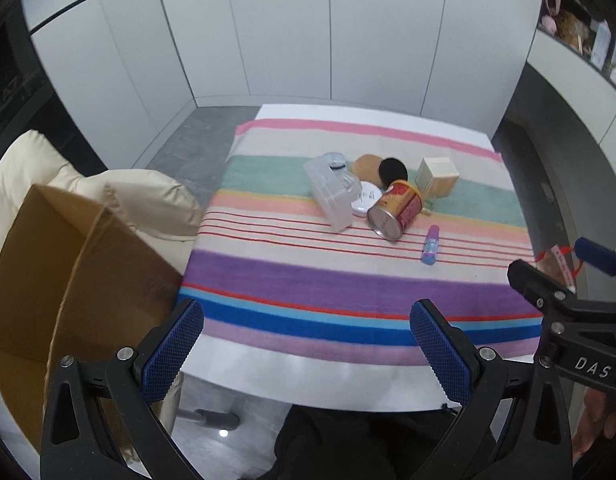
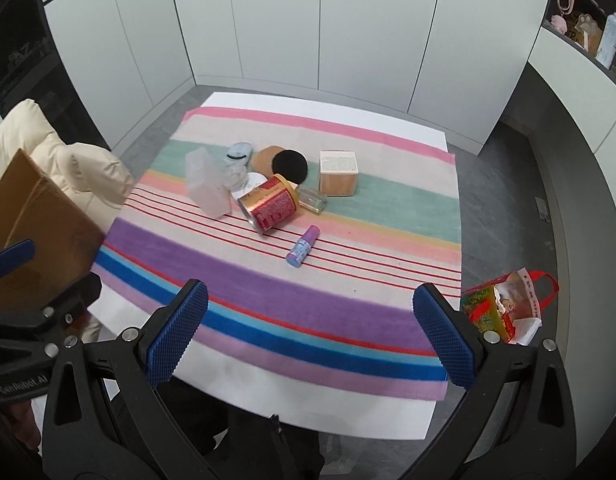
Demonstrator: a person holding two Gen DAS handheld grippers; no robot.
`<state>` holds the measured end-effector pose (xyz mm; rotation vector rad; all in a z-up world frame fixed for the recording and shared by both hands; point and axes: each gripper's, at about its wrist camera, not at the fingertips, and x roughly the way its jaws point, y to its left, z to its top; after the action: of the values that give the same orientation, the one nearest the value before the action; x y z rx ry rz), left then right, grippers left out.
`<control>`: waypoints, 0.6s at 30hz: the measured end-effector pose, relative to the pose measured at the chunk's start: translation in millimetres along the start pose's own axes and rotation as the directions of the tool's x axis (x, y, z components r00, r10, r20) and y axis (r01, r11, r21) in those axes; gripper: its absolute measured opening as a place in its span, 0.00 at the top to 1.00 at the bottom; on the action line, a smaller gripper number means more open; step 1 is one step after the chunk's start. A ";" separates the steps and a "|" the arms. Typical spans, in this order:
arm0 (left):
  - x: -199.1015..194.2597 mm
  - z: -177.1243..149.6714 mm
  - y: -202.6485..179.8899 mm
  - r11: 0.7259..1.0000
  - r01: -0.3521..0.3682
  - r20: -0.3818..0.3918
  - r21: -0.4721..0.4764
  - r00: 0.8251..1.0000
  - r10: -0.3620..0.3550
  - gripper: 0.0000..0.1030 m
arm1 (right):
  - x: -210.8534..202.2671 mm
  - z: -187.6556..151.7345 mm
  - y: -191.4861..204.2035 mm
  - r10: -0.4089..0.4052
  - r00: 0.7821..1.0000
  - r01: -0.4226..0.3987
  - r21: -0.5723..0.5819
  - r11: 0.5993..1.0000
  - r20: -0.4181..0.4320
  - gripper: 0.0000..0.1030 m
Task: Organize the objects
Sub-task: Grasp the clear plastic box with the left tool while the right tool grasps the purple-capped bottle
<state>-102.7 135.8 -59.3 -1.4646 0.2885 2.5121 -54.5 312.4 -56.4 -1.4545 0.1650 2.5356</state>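
A heap of small objects lies mid-table on a striped cloth (image 2: 347,292): a red-and-gold can (image 2: 270,208) on its side, a clear plastic box (image 2: 206,184), a white round compact (image 1: 365,198), a black puff (image 2: 290,166) on a tan puff (image 2: 266,158), a tan cube box (image 2: 338,172), a small glass jar (image 2: 311,199) and a purple tube (image 2: 302,246). My left gripper (image 1: 306,344) and right gripper (image 2: 309,328) are open and empty, above the table's near edge, well short of the heap.
A brown cardboard box (image 1: 68,272) stands at the left of the table beside a cream jacket (image 1: 140,196). A red gift bag (image 2: 503,308) sits on the floor at the right. White cabinets stand behind the table.
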 end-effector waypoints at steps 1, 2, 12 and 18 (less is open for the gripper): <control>5.6 1.8 -0.6 1.000 -0.002 -0.007 0.002 1.000 0.002 0.00 | 6.9 2.4 -1.0 -0.001 1.000 0.001 0.002 1.000 -0.008 0.00; 11.7 4.1 -1.3 1.000 -0.004 -0.012 0.002 1.000 0.004 0.00 | 11.8 3.8 -1.2 0.000 1.000 0.001 0.002 1.000 -0.013 0.00; 59.7 25.6 -5.6 1.000 -0.021 -0.026 -0.005 0.999 0.020 0.00 | 70.1 19.4 -6.6 -0.013 0.997 0.013 0.008 1.000 -0.073 0.01; 98.2 35.7 -11.4 0.999 -0.033 -0.044 0.001 0.998 0.033 0.00 | 116.6 23.3 -12.4 -0.015 0.991 0.016 0.009 1.000 -0.130 0.07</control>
<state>-176.2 165.3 -128.4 -1.5286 0.3233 2.5076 -128.2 344.2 -145.1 -1.6112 0.1867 2.4246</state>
